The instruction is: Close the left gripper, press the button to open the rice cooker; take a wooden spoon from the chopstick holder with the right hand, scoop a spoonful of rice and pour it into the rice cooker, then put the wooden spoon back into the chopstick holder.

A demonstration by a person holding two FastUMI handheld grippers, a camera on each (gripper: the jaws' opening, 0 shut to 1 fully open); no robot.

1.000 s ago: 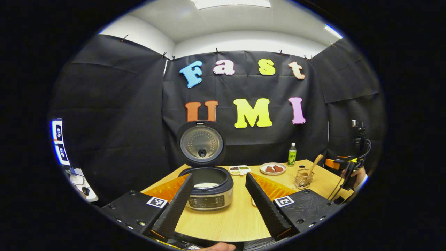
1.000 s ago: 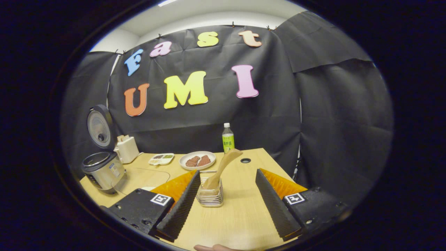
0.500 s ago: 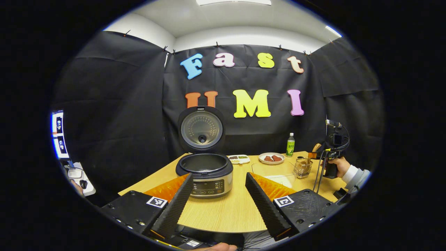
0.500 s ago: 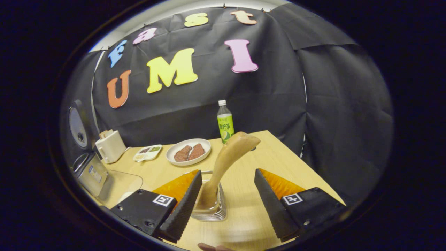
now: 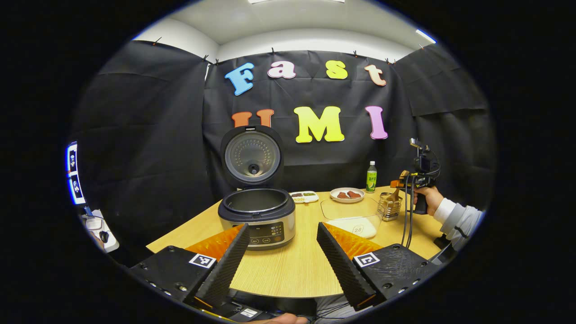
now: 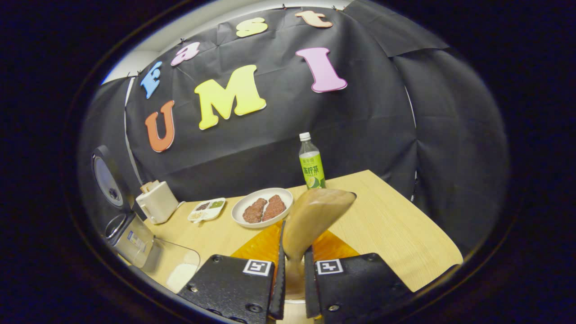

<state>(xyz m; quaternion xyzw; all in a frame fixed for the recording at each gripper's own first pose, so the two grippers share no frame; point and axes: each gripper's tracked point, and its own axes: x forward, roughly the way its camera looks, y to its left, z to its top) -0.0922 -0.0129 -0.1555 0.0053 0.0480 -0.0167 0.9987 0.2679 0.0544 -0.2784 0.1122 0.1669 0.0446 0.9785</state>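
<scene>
Wooden spoon (image 6: 310,220) is clamped between my right gripper (image 6: 292,274) fingers, both pressing on its handle low down. Long axis runs from the fingers up and away, leaning right; the broad rounded end points toward the far right of the table (image 6: 396,229). Lower end of the spoon is hidden between the fingers.

In the left gripper view the same spoon (image 5: 397,194) sits in the chopstick holder (image 5: 388,207), a wire basket, with the right gripper (image 5: 407,183) right at it and a hand (image 5: 427,198) in a light sleeve holding that gripper (too small there to see how deep the spoon sits).

Just beside the holder toward the cooker is a clear container (image 5: 353,218) with white rice in its bottom. In the right gripper view that container (image 6: 177,265) is at lower left, a white rice patch showing in it.

Rice cooker (image 5: 257,216) is open, lid upright behind the pot; I can't tell what the inner pot holds from this angle. In the right gripper view the cooker (image 6: 130,234) is at the far left edge.

Farther back: white plate (image 6: 262,211) with two brown pieces on it, small divided tray (image 6: 207,209) with dark and green bits, green-labelled bottle (image 6: 311,164) upright near the wall, white toaster (image 6: 157,202) near the cooker.

My left gripper (image 5: 283,252) has its fingers well apart, nothing between them, held near the table's front edge facing the cooker.
</scene>
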